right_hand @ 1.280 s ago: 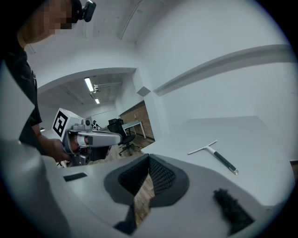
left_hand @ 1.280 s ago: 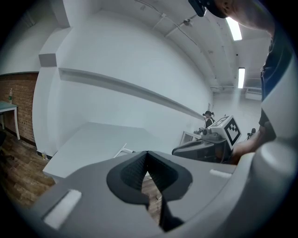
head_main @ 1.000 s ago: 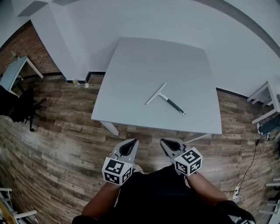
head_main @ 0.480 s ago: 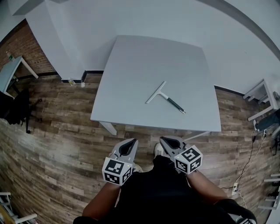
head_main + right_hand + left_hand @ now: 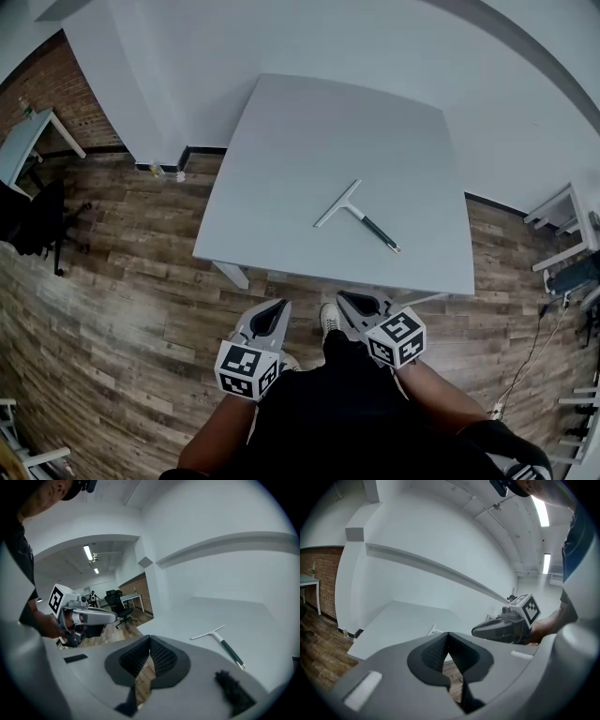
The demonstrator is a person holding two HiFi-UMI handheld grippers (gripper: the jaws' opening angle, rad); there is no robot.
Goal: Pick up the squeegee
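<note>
The squeegee (image 5: 356, 214) lies flat near the middle of the white table (image 5: 281, 169), its pale blade toward the wall and its dark handle (image 5: 380, 234) pointing at the front right corner. Both grippers hang over the wooden floor, short of the table's near edge and well apart from the squeegee. My left gripper (image 5: 279, 305) is shut with nothing in it, and my right gripper (image 5: 347, 300) is shut and empty too. In the right gripper view the squeegee (image 5: 220, 639) lies ahead to the right of the closed jaws. The left gripper view shows only a bit of the blade (image 5: 433, 628) above its jaws.
The table stands against a white wall with a pillar at its left. A small white table (image 5: 562, 211) stands at the right, a desk (image 5: 28, 141) and a black office chair (image 5: 37, 220) at the far left. The person's shoe (image 5: 330, 319) shows between the grippers.
Both grippers have drifted slightly lower in the head view, still shut. A shoe has come into view between them. The squeegee lies where it was.
</note>
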